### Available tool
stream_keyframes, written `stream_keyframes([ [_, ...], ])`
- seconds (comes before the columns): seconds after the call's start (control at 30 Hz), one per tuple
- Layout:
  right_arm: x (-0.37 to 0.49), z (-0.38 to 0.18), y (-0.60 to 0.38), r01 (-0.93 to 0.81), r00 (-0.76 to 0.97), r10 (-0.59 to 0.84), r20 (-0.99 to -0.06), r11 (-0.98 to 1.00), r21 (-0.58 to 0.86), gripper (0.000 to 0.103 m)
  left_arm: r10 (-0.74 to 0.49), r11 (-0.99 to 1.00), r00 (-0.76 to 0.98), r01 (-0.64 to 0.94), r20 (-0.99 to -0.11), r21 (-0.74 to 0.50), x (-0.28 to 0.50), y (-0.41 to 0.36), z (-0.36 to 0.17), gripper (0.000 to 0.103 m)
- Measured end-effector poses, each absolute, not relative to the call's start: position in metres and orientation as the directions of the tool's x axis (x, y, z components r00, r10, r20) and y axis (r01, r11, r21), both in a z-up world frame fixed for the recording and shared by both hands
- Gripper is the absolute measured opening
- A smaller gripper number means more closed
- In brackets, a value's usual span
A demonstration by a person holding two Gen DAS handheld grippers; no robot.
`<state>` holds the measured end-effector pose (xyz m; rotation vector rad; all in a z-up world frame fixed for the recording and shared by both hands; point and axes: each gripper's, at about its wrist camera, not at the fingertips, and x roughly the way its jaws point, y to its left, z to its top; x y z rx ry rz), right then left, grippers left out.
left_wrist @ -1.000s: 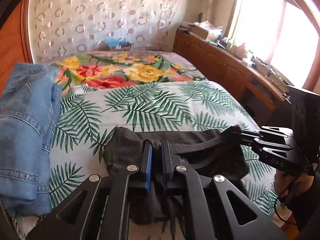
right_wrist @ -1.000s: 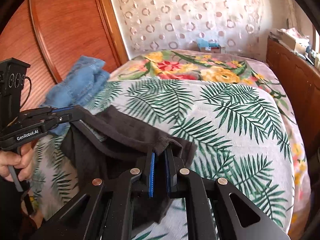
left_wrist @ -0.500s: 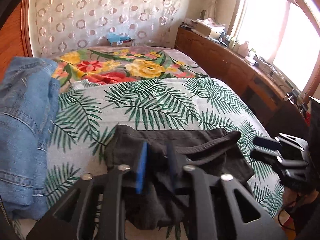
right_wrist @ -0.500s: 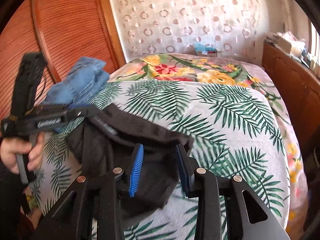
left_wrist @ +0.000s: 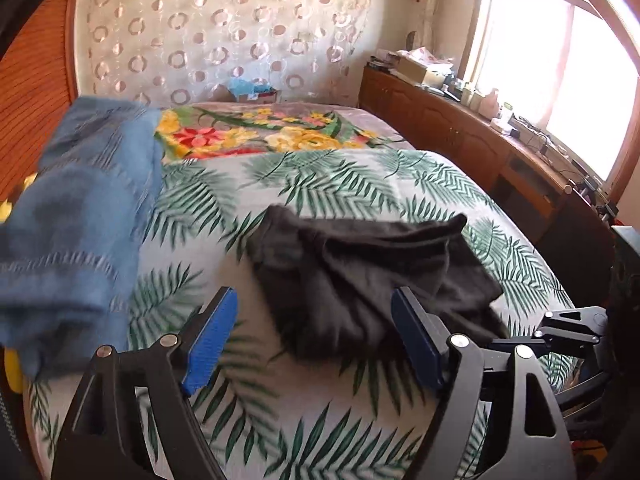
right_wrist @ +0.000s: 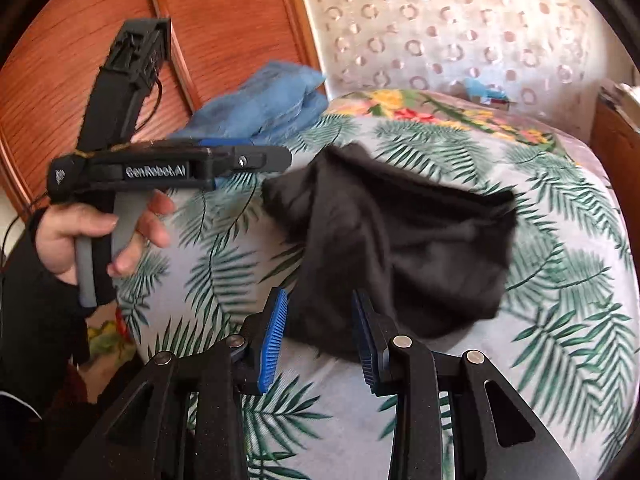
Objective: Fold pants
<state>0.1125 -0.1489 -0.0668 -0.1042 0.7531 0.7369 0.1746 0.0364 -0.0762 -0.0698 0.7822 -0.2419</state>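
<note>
The dark pants (left_wrist: 372, 268) lie folded in a loose bundle on the palm-leaf bedspread (left_wrist: 320, 184); they also show in the right wrist view (right_wrist: 400, 248). My left gripper (left_wrist: 316, 336) is open and empty, pulled back just short of the bundle's near edge. It also shows from the side in the right wrist view (right_wrist: 276, 158), held up left of the pants. My right gripper (right_wrist: 320, 332) is open and empty, at the bundle's near edge. Its body shows at the lower right of the left wrist view (left_wrist: 568, 328).
A pile of blue jeans (left_wrist: 76, 216) lies on the bed's left side, by the wooden wall (right_wrist: 224, 20). A wooden cabinet (left_wrist: 480, 140) with clutter runs along the right under the window. A floral blanket (left_wrist: 260, 136) covers the far bed.
Both grippers opened and let go of the pants, which dropped onto the bed. Both grippers then drew back and rose away from the bundle.
</note>
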Motion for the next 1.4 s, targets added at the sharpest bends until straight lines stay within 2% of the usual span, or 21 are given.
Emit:
stream_keyframes([
  [0.43, 0.123, -0.085, -0.124, -0.68, 0.473, 0.505, -0.722, 0.73, 0.066, 0.034, -0.232, 0.973, 0.679, 0.173, -0.696, -0.155, 0.163, 0.043, -0.089, 0.08],
  [0.53, 0.123, -0.086, -0.119, -0.68, 0.495, 0.47, -0.73, 0.733, 0.011, 0.019, -0.232, 0.972, 0.675, 0.179, -0.7, -0.15, 0.164, 0.04, -0.09, 0.08],
  [0.63, 0.125, -0.082, -0.122, -0.675, 0.507, 0.461, -0.728, 0.738, -0.002, 0.015, -0.233, 0.972, 0.676, 0.183, -0.7, -0.147, 0.163, 0.039, -0.089, 0.08],
  [0.97, 0.172, -0.029, -0.162, -0.553, 0.647, 0.414, -0.641, 0.833, -0.021, 0.014, -0.217, 0.975, 0.674, 0.187, -0.706, -0.121, 0.17, 0.033, -0.089, 0.08],
  [1.23, 0.237, -0.045, -0.166, -0.455, 0.674, 0.287, -0.68, 0.887, -0.077, 0.014, -0.195, 0.977, 0.646, 0.194, -0.738, -0.088, 0.189, 0.026, -0.098, 0.08],
  [1.4, 0.251, -0.057, -0.157, -0.435, 0.67, 0.269, -0.692, 0.897, -0.072, 0.014, -0.184, 0.978, 0.641, 0.193, -0.746, -0.076, 0.203, 0.025, -0.098, 0.08],
])
